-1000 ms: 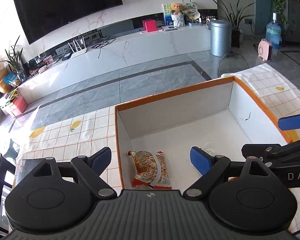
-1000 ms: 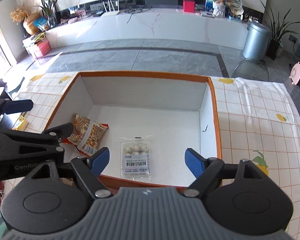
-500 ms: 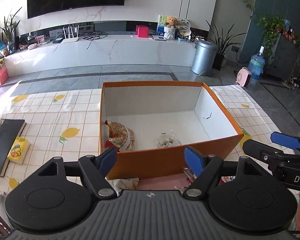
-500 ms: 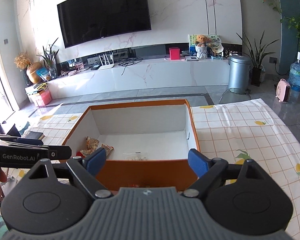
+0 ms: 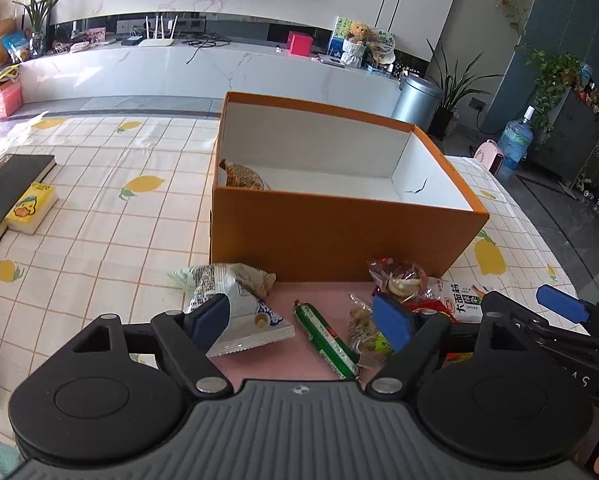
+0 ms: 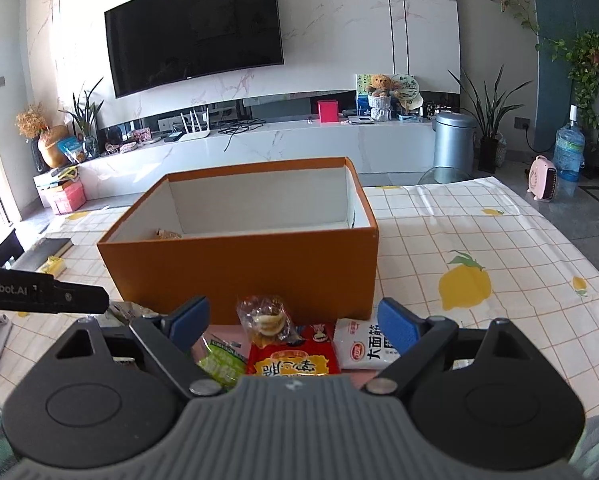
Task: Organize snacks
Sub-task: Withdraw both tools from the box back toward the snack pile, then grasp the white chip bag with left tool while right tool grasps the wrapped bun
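The left gripper (image 5: 301,322) is opening its empty jaws over snack packets (image 5: 323,334) lying at the bench's near edge; the right gripper (image 6: 293,322) is hovering released before the orange box (image 6: 243,268).

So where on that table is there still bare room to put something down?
Bare checked tablecloth lies between the black book and the orange cardboard box, and right of the box. The box floor is mostly bare. The pink mat before it is crowded with snack packets.

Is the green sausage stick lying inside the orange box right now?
No, the green sausage stick lies outside the orange box, on the pink mat in front of its near wall, among the other loose snack packets.
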Motion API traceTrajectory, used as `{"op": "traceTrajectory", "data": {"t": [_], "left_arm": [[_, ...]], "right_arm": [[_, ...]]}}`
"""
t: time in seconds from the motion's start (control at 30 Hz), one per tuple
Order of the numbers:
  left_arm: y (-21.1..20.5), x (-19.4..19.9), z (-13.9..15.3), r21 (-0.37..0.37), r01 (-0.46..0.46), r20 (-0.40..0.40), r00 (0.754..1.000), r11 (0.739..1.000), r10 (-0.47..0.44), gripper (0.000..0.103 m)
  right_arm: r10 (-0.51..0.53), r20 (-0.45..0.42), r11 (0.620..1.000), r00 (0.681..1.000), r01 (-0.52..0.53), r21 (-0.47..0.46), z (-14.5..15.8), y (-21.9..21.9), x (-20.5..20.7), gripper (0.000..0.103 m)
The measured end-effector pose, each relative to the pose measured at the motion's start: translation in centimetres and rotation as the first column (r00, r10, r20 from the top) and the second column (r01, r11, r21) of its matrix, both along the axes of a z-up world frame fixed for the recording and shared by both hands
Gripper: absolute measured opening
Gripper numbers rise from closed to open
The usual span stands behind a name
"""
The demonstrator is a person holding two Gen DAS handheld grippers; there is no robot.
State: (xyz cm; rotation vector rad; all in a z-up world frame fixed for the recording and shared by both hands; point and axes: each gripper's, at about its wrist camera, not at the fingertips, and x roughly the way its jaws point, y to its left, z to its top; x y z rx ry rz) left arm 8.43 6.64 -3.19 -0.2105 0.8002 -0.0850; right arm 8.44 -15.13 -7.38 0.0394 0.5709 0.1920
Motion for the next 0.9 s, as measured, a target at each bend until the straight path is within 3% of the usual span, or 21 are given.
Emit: {"op": "traceTrajectory", "data": {"t": [0.33, 0.47, 0.63, 0.9], "left_arm": [[1.2, 0.8, -2.8, -0.031, -0.086, -0.028, 0.996, 0.996, 0.086, 0.095], [1.7, 1.7, -3.9, -0.026, -0.125, -0.04, 0.991, 0.992, 0.124, 0.095], [1.6, 2.3, -4.8, 0.027, -0.149, -0.016, 0.989, 0.988, 0.15, 0.095], [0.7, 2.8, -5.4, 0.135, -0.132, 0.038, 0.991, 0.982, 0.128, 0.092]], "right_arm": [[0.021, -0.041, 0.999, 0.999, -0.022, -0.024, -2.5, 1.0, 1.7, 0.087], [0.042, -0.052, 0.999, 0.998, -0.043, -0.023, -3.0, 1.8, 2.8, 0.082], [0.06, -0.058, 0.997, 0.997, -0.062, -0.035, -4.0, 2.7, 4.2, 0.073], [0.084, -0.059, 0.995, 0.995, -0.087, -0.043, -5.2, 4.0, 6.0, 0.068]]}}
